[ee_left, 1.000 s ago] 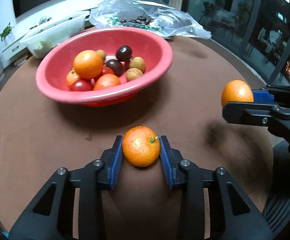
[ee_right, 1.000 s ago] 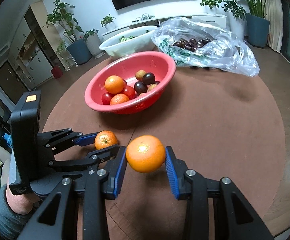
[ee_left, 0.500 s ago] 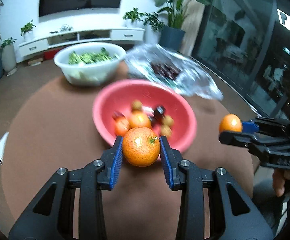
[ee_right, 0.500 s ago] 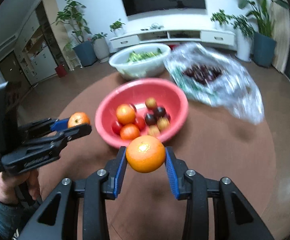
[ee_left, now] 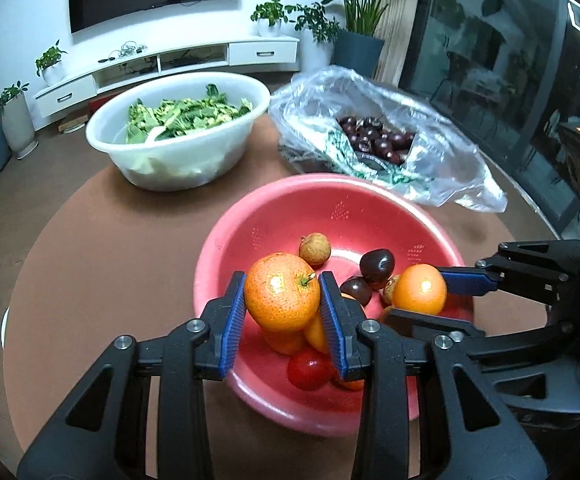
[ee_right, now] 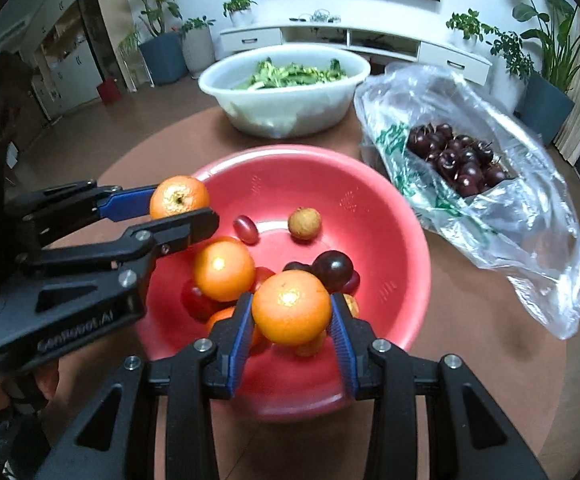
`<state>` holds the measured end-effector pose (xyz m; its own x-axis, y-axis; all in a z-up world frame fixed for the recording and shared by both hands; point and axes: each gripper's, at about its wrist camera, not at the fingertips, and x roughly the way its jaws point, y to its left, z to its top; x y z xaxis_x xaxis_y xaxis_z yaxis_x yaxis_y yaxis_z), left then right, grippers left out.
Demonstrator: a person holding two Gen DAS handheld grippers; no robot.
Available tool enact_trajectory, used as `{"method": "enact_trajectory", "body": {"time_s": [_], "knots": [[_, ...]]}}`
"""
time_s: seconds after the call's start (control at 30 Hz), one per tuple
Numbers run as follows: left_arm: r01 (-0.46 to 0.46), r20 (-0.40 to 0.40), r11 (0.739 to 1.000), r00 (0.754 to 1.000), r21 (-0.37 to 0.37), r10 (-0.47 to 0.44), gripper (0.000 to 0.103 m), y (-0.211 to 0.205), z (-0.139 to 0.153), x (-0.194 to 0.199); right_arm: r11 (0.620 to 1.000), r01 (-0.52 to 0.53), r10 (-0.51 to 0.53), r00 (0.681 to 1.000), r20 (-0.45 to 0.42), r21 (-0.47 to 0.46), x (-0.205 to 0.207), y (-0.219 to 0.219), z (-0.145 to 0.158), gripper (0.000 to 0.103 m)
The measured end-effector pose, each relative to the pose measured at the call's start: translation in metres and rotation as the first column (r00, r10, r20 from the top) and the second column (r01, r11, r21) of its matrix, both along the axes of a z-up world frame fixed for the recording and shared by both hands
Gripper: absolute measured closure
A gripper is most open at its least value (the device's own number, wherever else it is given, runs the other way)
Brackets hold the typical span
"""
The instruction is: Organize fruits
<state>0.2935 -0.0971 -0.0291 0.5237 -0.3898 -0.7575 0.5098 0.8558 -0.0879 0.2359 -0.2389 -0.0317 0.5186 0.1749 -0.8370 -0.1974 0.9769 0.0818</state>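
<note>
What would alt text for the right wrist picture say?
The right hand-held gripper holds a round orange over a red plastic bowl of mixed fruit; the left hand-held gripper holds a stemmed orange beside it on the round brown table.

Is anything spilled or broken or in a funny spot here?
Nothing looks spilled or broken. The left gripper and right gripper each pinch an orange above the red bowl. The cherries stay inside their open plastic bag, and the greens sit in the white bowl.
</note>
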Motion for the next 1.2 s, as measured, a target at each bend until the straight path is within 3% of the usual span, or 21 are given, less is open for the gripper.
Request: {"method": "enact_trajectory", "body": {"time_s": [0.07, 0.2, 0.27, 0.4, 0.6, 0.77, 0.9, 0.97, 1.07, 1.2], "knots": [[-0.005, 0.009, 1.000, 1.000, -0.006, 0.005, 0.068, -0.001, -0.004, 0.003, 1.000, -0.001, 0.001, 1.000, -0.013, -0.006, 0.004, 0.002, -0.007, 0.062], [-0.022, 0.024, 1.000, 0.999, 0.002, 0.022, 0.041, -0.001, -0.006, 0.004, 1.000, 0.001, -0.001, 1.000, -0.017, -0.027, 0.011, 0.004, -0.016, 0.062], [-0.027, 0.032, 1.000, 0.999, 0.002, 0.027, 0.032, 0.000, -0.007, 0.003, 1.000, 0.001, -0.002, 1.000, -0.007, -0.024, 0.011, 0.004, -0.016, 0.058], [-0.035, 0.055, 0.999, 0.998, 0.003, 0.035, 0.024, 0.001, -0.001, -0.006, 0.999, 0.004, -0.003, 1.000, 0.016, -0.038, 0.009, 0.004, -0.013, 0.052], [-0.099, 0.202, 0.995, 0.975, 0.011, 0.095, 0.000, 0.021, 0.028, -0.042, 0.999, 0.027, -0.023, 0.996, 0.081, -0.046, -0.007, 0.001, 0.007, 0.036], [-0.152, 0.300, 0.988, 0.942, -0.022, 0.151, 0.000, 0.044, 0.056, -0.092, 0.997, 0.070, -0.059, 0.974, 0.219, -0.043, -0.047, -0.003, 0.040, 0.023], [-0.288, 0.400, 0.957, 0.879, 0.008, 0.261, 0.000, 0.055, 0.072, -0.145, 0.993, 0.119, -0.105, 0.931, 0.350, -0.019, -0.094, -0.007, 0.068, 0.014], [-0.330, 0.419, 0.944, 0.854, -0.025, 0.309, 0.000, 0.064, 0.080, -0.175, 0.989, 0.145, -0.134, 0.900, 0.415, 0.005, -0.117, -0.010, 0.082, 0.009], [-0.347, 0.341, 0.935, 0.873, -0.068, 0.349, 0.000, 0.073, 0.086, -0.194, 0.982, 0.184, -0.184, 0.855, 0.485, 0.048, -0.150, -0.012, 0.102, 0.000], [-0.404, 0.283, 0.915, 0.879, 0.010, 0.385, 0.000, 0.073, 0.077, -0.215, 0.972, 0.224, -0.230, 0.845, 0.483, 0.072, -0.178, -0.012, 0.113, 0.000]]}}
